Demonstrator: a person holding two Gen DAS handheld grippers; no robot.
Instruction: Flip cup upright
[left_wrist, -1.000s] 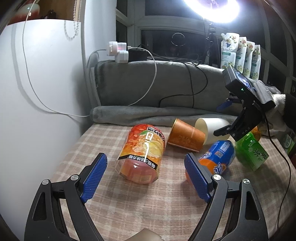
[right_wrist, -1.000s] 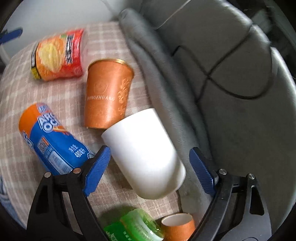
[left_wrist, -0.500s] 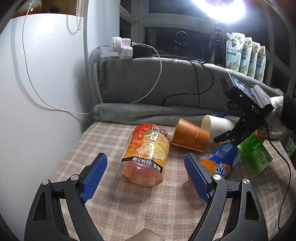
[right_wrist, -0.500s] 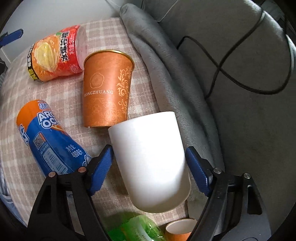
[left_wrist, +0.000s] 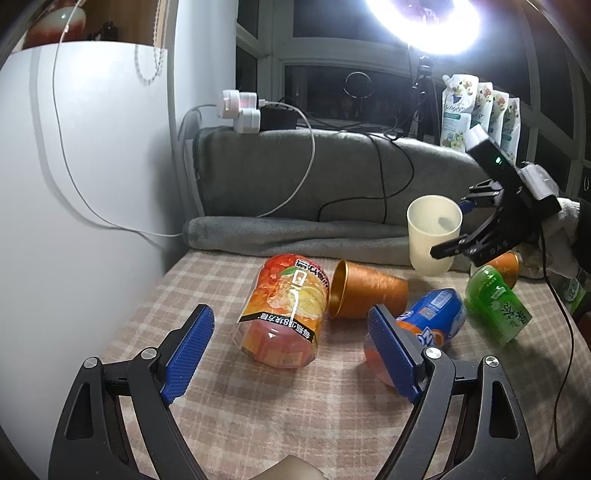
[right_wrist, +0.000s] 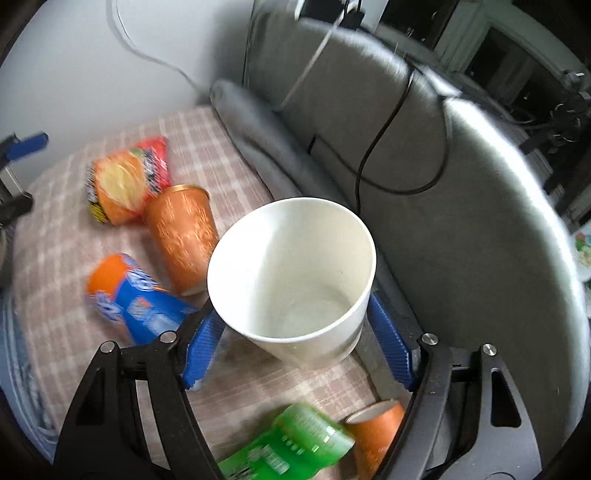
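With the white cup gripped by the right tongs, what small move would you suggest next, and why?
Probably lower it and set it down on the checked cloth. The white cup is held mouth-up above the surface by the right tongs, roughly upright. The left tongs are open, holding nothing.

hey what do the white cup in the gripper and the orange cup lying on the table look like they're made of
White cup: probably paper, though matte plastic is possible; it has a dull off-white wall, a thin plain rim and no gloss. The right gripper is clamped on it.

Orange cup: likely printed paper with a foil lining; its inside shines metallic gold, and its outside is satin orange with a faint pattern.
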